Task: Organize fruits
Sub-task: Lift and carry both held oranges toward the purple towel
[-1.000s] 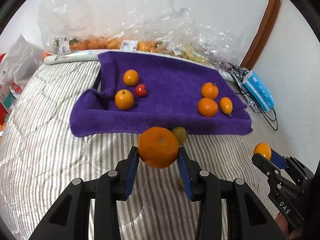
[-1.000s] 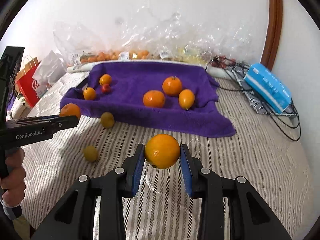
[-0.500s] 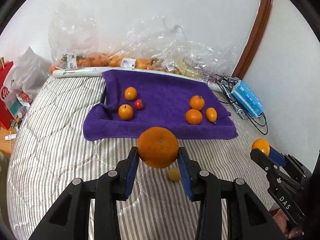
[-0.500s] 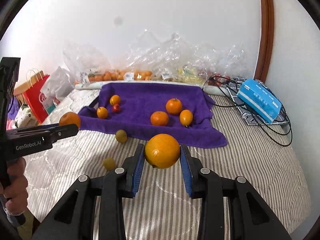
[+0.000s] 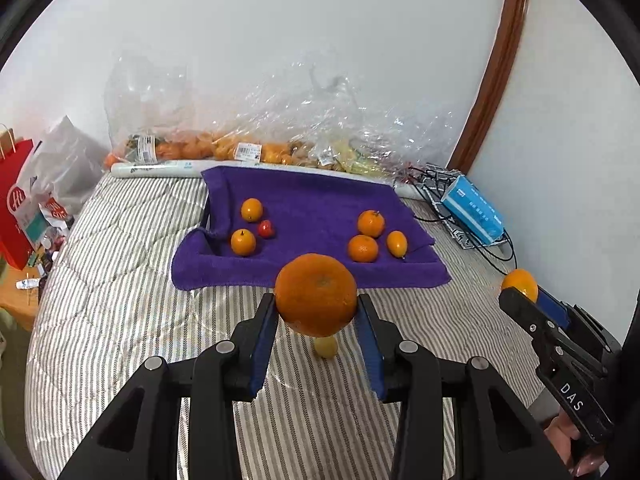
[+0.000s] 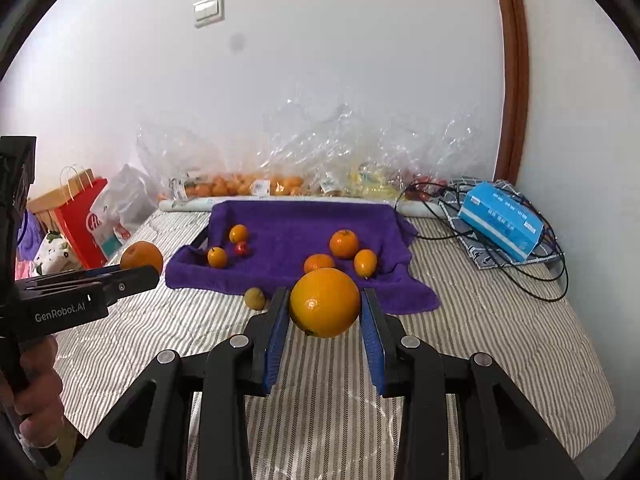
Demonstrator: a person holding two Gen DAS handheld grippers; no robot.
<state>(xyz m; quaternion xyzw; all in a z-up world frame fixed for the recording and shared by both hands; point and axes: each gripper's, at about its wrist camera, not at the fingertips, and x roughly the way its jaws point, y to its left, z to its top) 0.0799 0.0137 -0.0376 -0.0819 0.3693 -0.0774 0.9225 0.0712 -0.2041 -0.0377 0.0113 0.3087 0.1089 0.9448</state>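
Observation:
My left gripper (image 5: 316, 320) is shut on a dark orange mandarin (image 5: 316, 294), held above the striped bed. My right gripper (image 6: 325, 320) is shut on a smooth orange (image 6: 325, 302), also held above the bed; it shows at the right of the left wrist view (image 5: 519, 284). A purple towel (image 5: 312, 208) lies ahead with two small oranges (image 5: 252, 209) and a red fruit (image 5: 265, 229) on its left, three orange fruits (image 5: 371, 223) on its right. A yellow-green fruit (image 5: 326, 347) lies on the bed below the mandarin; another yellow-green fruit (image 6: 255, 298) lies by the towel's front edge.
Clear plastic bags of fruit (image 5: 248, 148) line the wall behind the towel. A blue box (image 6: 500, 220) and black cables (image 6: 548, 280) lie at the right. A red paper bag (image 5: 16, 208) and clutter stand off the bed's left edge.
Both grippers have pulled back and risen from the towel with their fruit still held. The towel looks smaller and farther away, and more wall shows.

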